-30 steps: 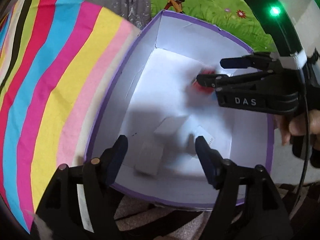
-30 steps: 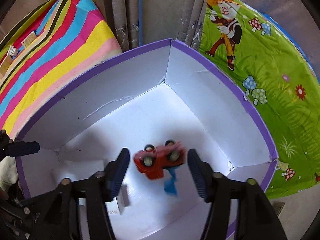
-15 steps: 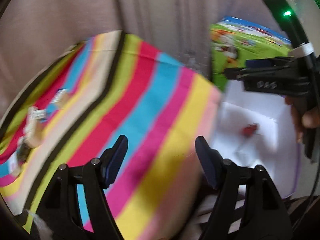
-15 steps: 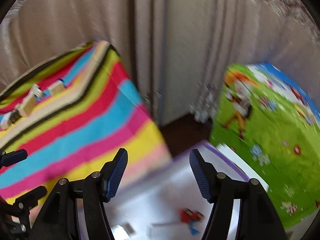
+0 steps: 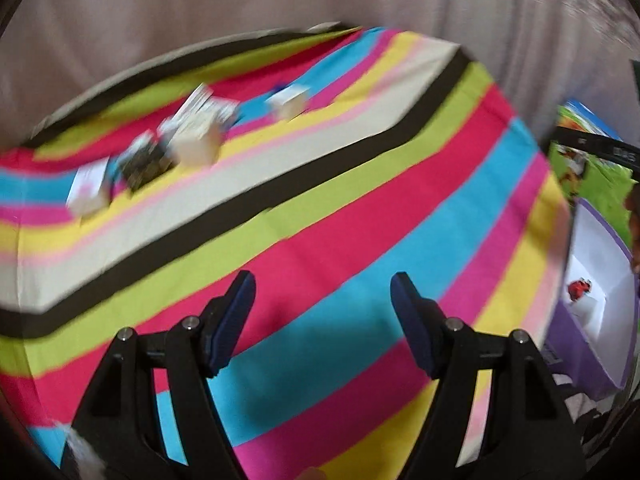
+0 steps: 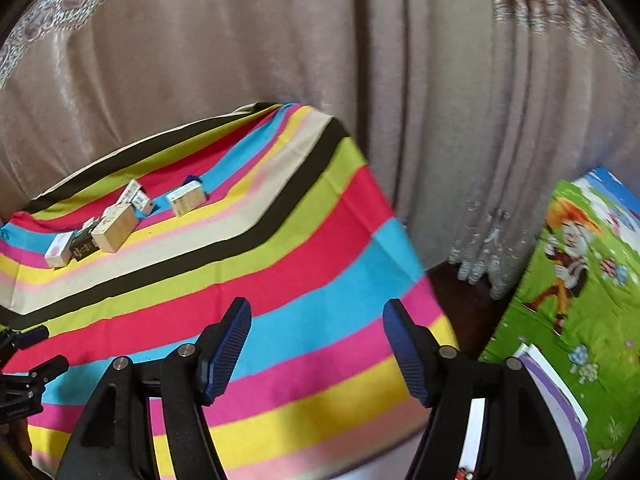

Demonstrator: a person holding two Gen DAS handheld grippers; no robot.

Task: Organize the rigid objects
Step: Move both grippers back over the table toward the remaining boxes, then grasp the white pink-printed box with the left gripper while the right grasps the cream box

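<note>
Several small boxes lie at the far left of the striped tablecloth [image 6: 280,280]: a wooden block [image 6: 115,227], a white box [image 6: 186,198], a pink-white box [image 6: 59,249] and a dark one [image 6: 83,245]. In the left wrist view they are blurred, the block [image 5: 198,142] among them. My left gripper [image 5: 322,322] is open and empty above the cloth. My right gripper [image 6: 316,346] is open and empty above the cloth's near right part. The purple-rimmed white box [image 5: 600,264] stands at the right, with the red toy car [image 5: 579,289] inside it.
A beige curtain [image 6: 360,60] hangs behind the table. A green cartoon-print cover [image 6: 580,280] lies at the right, beyond the purple box's rim [image 6: 556,392]. The left gripper's fingers [image 6: 28,364] show at the right wrist view's left edge.
Both grippers have swung up and left, away from the purple box and over the striped cloth. The red car, dropped from my right gripper, now lies in the box.
</note>
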